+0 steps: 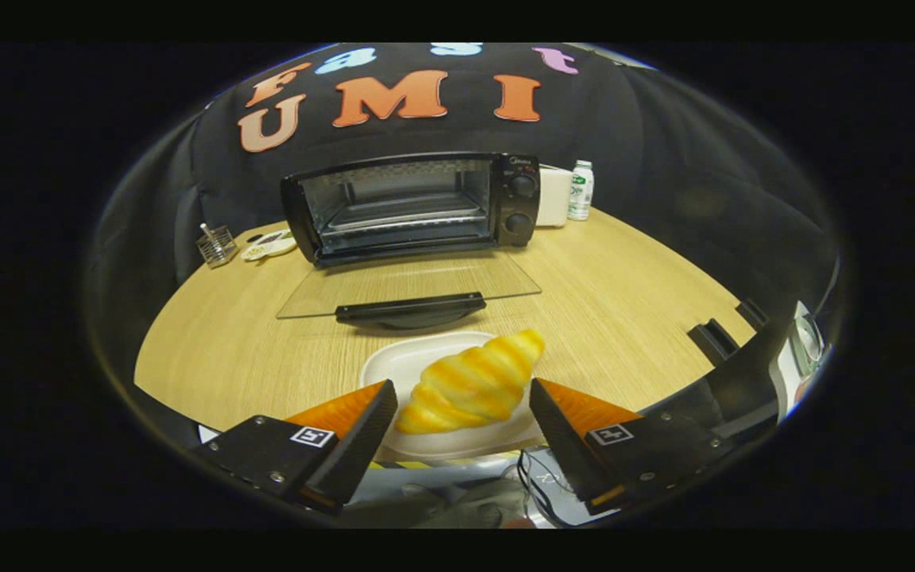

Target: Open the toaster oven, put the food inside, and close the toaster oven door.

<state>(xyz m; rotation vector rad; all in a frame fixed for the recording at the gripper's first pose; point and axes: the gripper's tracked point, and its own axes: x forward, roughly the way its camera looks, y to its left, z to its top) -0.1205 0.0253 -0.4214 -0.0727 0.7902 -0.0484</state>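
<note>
A black toaster oven (418,205) stands at the back of the wooden table (624,294), its glass door (410,287) folded down flat toward me with the handle at its front edge. The wire rack inside is bare. A golden croissant (469,383) lies on a white plate (394,361) just in front of the door. My gripper (461,405) is open, its fingers on either side of the croissant's near end, with a small gap on each side.
Left of the oven sit a small wire holder (215,245) and a white dish (268,246). To the oven's right stand a white container (554,196) and a small bottle (581,189). Black brackets (716,338) rest at the table's right edge.
</note>
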